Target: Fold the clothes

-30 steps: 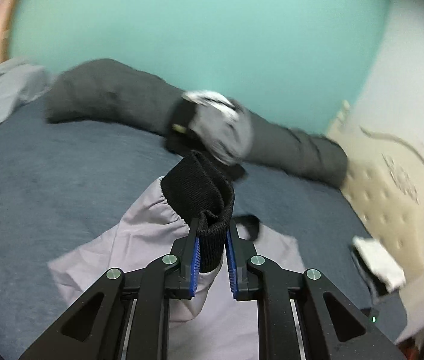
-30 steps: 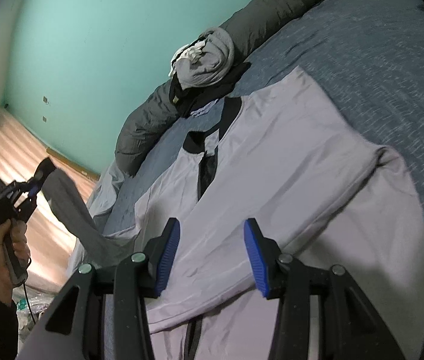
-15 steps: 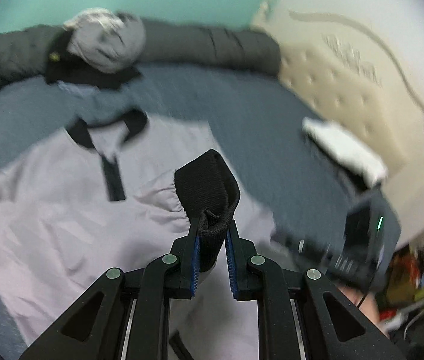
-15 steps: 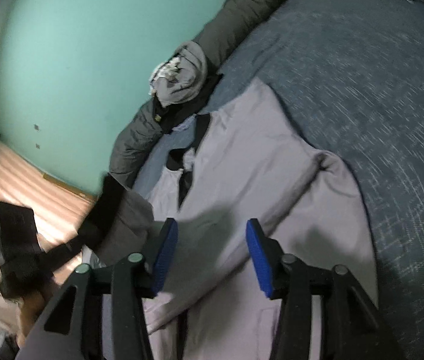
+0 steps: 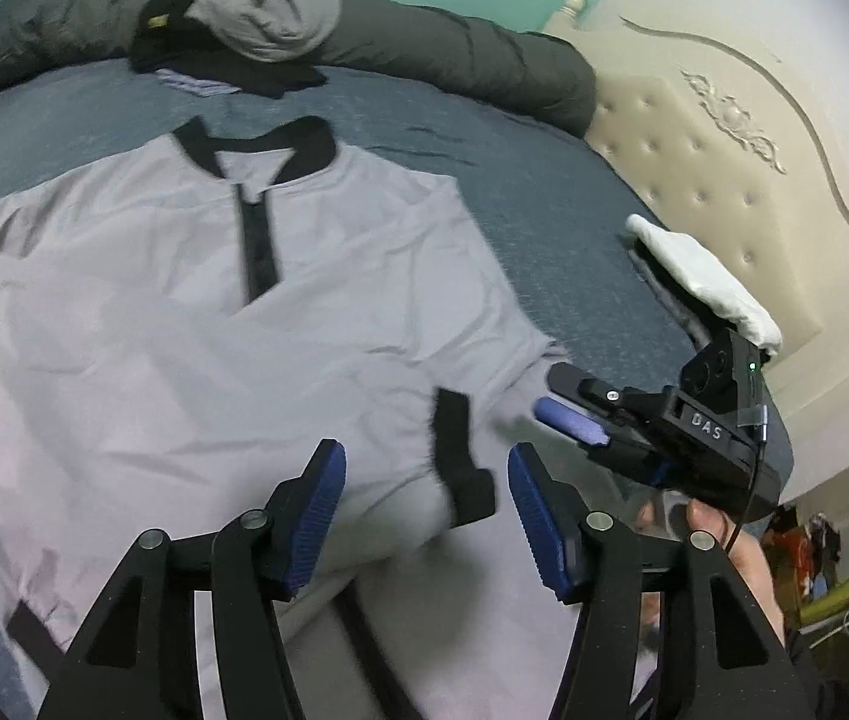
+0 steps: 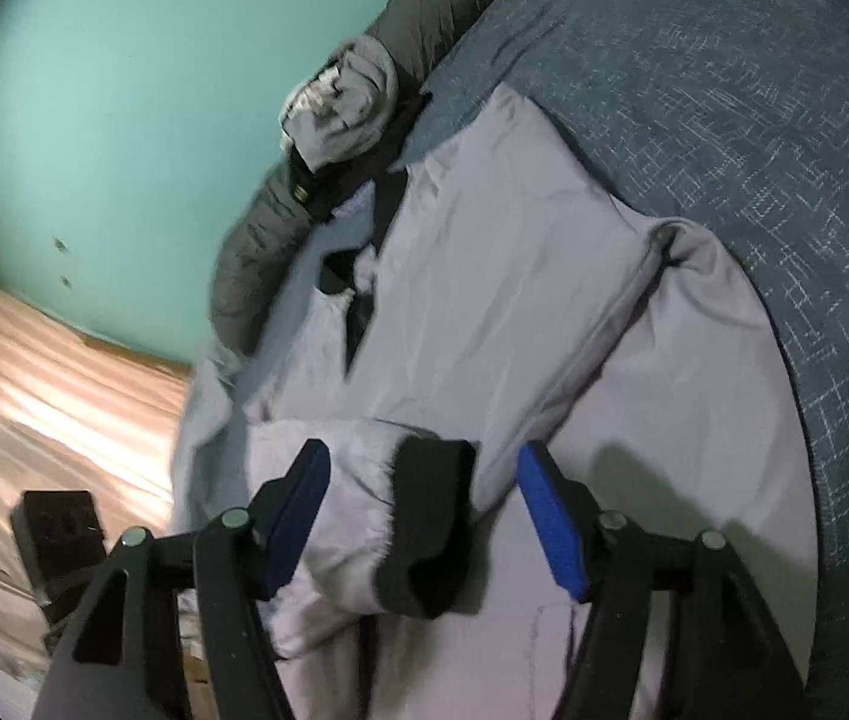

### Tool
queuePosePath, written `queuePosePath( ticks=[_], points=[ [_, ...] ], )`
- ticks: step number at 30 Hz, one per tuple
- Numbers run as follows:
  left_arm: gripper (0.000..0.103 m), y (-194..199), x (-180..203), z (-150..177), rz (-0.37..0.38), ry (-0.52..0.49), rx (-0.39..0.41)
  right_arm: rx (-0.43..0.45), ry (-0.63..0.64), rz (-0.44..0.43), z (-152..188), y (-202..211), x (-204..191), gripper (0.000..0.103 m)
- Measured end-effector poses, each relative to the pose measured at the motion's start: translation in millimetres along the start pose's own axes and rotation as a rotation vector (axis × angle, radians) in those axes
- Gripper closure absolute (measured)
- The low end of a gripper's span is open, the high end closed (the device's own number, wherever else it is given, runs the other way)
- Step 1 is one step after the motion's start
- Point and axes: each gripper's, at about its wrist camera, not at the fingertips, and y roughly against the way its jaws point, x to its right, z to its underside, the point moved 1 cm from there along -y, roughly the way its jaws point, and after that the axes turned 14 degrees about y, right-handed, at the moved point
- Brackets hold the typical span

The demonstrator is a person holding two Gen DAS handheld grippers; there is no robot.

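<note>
Here: pale lilac jacket (image 5: 196,324) spread flat, front up, on the blue-grey bed (image 5: 544,198), black collar (image 5: 256,147) toward 12 o'clock. Left tool (image 5: 421,507) wide open, blue pads apart, holding nothing; black cuff (image 5: 460,468) of one sleeve lying on the jacket's front, in line between the pads, contact not clear. Right tool (image 5: 574,414) at 3 o'clock in the left wrist view, also parted and empty, gripped by a hand (image 5: 736,558). From the right wrist view: same cuff (image 6: 424,528) between the open right pads, second sleeve (image 6: 688,324) folded in at 2 o'clock. Beyond the collar, a bundle of grey clothes (image 5: 268,6) on a long dark bolster (image 5: 454,54). White folded cloth (image 5: 706,282) at 3 o'clock beside a cream tufted headboard (image 5: 724,138).
</note>
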Motion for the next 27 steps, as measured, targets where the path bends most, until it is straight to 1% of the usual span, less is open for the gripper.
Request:
queuePosePath(
  ticks=[4,8,9,11,12,14,15,19,23,27],
  points=[
    [0.042,8.0,-31.6,2.9,-0.064,0.039,0.008,-0.094,0.051,0.010,6.0,-19.6,-10.6,0.037],
    [0.042,12.0,-71.7,13.0,-0.134,0.098,0.009,-0.170,0.031,-0.005,17.1,-36.3,-12.6,0.037],
    [0.042,12.3,-78.2,15.4,-0.146,0.104,0.008,-0.173,0.035,-0.009,18.6,-36.4,-13.8,0.038],
    [0.042,12.0,-91.3,20.6,-0.174,0.114,0.003,-0.180,0.044,-0.018,21.6,-36.6,-16.2,0.054],
    [0.042,11.6,-97.5,22.9,-0.183,0.122,-0.001,-0.180,0.054,-0.020,22.6,-36.0,-18.7,0.064],
    [0.042,10.0,-110.4,26.6,-0.192,0.146,-0.010,-0.183,0.074,-0.012,25.7,-33.1,-22.5,0.070],
    [0.042,8.9,-117.6,28.5,-0.199,0.161,-0.012,-0.184,0.082,-0.010,27.0,-31.8,-23.5,0.080],
    [0.042,7.2,-134.1,34.5,-0.216,0.195,-0.021,-0.171,0.054,-0.056,31.1,-28.3,-20.5,0.099],
    [0.042,11.0,-140.4,38.0,-0.223,0.207,-0.011,-0.122,0.080,-0.070,25.8,-17.1,-27.3,0.101],
    [0.042,15.9,-142.9,38.9,-0.227,0.212,-0.001,-0.057,0.096,-0.071,22.6,9.7,-28.3,0.102]
  ],
)
